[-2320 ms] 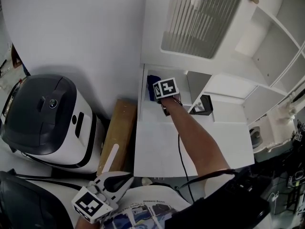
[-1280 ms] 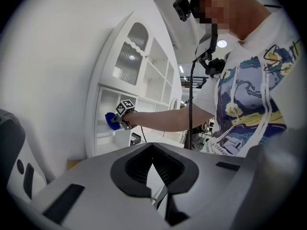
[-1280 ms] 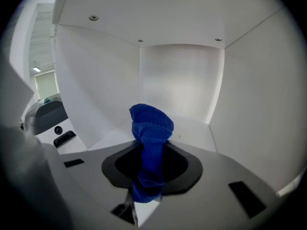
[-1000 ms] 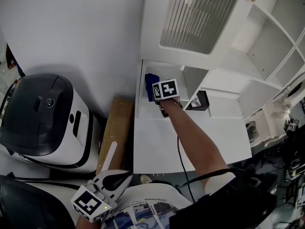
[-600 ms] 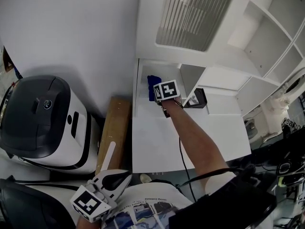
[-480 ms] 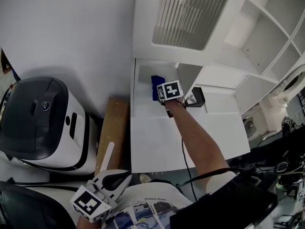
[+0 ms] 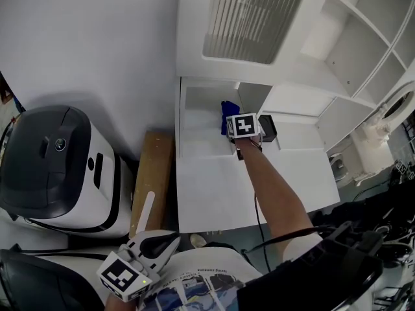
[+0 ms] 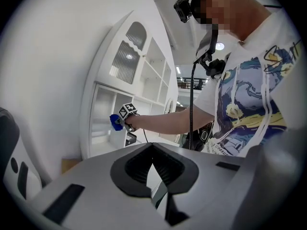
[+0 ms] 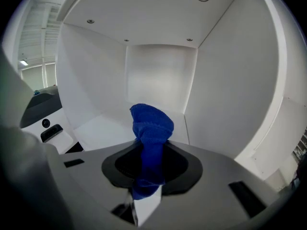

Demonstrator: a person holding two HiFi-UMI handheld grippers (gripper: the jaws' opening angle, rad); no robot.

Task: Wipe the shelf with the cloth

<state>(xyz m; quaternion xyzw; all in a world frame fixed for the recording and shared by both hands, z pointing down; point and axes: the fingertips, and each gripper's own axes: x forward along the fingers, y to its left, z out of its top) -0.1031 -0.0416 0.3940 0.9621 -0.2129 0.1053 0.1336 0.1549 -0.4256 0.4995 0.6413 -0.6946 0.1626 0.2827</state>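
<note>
**Cloth gripped inside the shelf compartment**

Our right gripper (image 9: 149, 174) has its jaws pinched on the blue cloth (image 9: 151, 128), which bunches upward inside the white shelf (image 9: 103, 123) compartment, near its right wall. Our left gripper (image 8: 153, 150) hangs well apart from the shelf, jaws together, holding nothing.

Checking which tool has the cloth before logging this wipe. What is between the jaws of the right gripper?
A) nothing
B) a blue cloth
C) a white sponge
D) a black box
B: the right gripper view shows the right gripper shut on a bunched blue cloth, pointing into the white shelf compartment.
</note>
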